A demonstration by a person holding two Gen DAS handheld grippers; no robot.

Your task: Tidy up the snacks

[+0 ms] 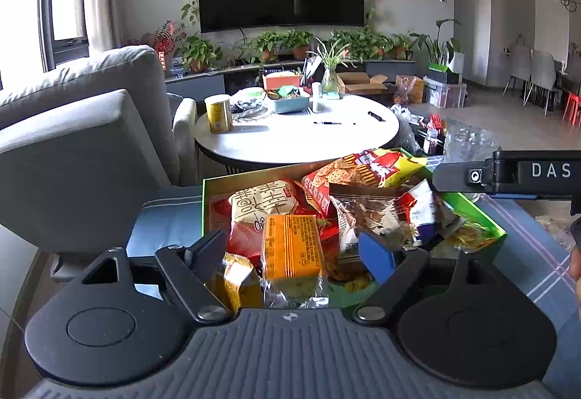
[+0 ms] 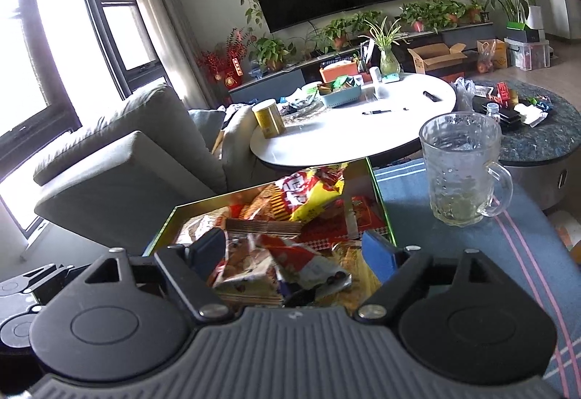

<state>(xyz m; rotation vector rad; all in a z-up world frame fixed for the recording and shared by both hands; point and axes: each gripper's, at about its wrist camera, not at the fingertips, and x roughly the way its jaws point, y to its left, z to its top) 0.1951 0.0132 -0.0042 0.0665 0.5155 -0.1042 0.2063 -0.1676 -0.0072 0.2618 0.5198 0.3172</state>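
At twelve o'clock from my left claw sits the green box on a blue striped cloth, heaped with snack packets. The claw is released, jaws spread either side of an orange packet without pressing it. My right claw also hangs released over a red-and-white packet. A glass mug stands at two o'clock.

Crinkled snack packets heaped in open green box.
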